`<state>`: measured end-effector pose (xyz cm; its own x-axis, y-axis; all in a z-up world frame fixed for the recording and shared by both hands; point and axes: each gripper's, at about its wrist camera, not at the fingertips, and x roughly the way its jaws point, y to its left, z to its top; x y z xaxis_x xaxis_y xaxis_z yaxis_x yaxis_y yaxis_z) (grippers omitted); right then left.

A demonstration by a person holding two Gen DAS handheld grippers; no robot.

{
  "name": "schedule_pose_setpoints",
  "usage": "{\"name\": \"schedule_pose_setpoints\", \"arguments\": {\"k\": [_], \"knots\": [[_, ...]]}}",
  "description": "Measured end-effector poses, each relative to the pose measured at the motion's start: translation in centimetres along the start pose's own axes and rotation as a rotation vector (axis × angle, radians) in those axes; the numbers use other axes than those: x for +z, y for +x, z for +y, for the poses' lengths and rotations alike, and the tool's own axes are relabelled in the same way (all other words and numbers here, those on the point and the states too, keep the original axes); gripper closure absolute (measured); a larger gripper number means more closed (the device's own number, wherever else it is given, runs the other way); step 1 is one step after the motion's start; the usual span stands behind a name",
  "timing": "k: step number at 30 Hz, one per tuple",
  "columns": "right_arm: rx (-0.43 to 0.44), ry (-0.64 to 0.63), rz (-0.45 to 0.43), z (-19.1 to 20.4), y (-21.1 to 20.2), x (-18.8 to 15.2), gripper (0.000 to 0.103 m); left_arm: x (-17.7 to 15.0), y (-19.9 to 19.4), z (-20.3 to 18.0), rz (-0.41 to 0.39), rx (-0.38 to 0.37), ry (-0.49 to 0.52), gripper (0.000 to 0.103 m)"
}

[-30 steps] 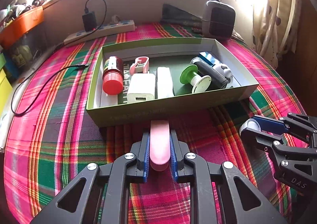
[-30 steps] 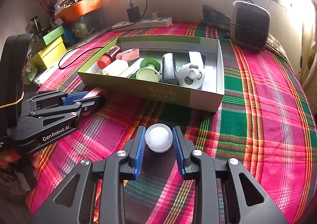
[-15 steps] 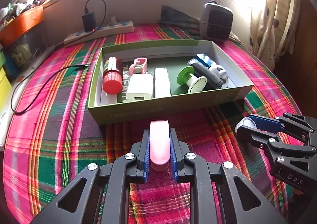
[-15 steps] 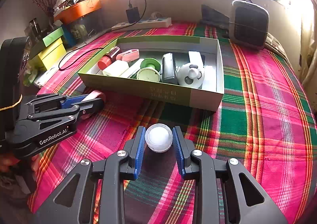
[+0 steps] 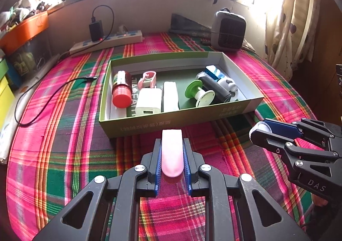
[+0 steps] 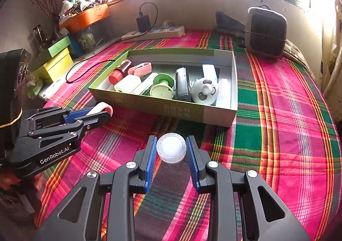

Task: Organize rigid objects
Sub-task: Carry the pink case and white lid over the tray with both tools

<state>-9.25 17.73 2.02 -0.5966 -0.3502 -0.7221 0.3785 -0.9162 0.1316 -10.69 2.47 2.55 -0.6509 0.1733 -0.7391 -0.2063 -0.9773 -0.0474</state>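
My left gripper (image 5: pixel 171 151) is shut on a flat pink bar (image 5: pixel 171 153), held above the cloth in front of the green box (image 5: pixel 171 122). My right gripper (image 6: pixel 171 149) is shut on a round white jar (image 6: pixel 171 147), in front of the box's (image 6: pixel 162 108) near wall. The box holds a red-capped bottle (image 5: pixel 121 89), a pink clip (image 5: pixel 147 78), a white charger (image 5: pixel 148 102), a white bar (image 5: pixel 170 95), a green spool (image 5: pixel 197 92), a black device (image 5: pixel 215 87) and a panda-faced fan (image 6: pixel 204 91). The right gripper also shows in the left wrist view (image 5: pixel 259 132); the left gripper shows in the right wrist view (image 6: pixel 102 113).
A plaid cloth (image 5: pixel 64 134) covers the table. A power strip (image 5: pixel 106 41) with a black adapter, a grey heater (image 5: pixel 228 31) and a dark wedge stand at the back. A black cable (image 5: pixel 42 102) lies left. Coloured boxes (image 6: pixel 55 59) and an orange tray (image 6: pixel 85 16) sit at the left edge.
Both grippers have drawn back and risen a little from the box, still holding their objects. The box contents have not moved.
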Motion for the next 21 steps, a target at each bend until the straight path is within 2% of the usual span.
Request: {"name": "schedule_pose_setpoints", "arguments": {"k": [11, 21], "knots": [[-0.002, -0.009, -0.047, 0.2, -1.4, 1.5, 0.074, 1.4, -1.6, -0.1, -0.042, -0.023, 0.002, 0.086], [-0.002, -0.018, -0.074, -0.3, -1.5, 4.3, 0.074, 3.7, -1.7, 0.8, -0.063, -0.036, -0.010, 0.086]]}}
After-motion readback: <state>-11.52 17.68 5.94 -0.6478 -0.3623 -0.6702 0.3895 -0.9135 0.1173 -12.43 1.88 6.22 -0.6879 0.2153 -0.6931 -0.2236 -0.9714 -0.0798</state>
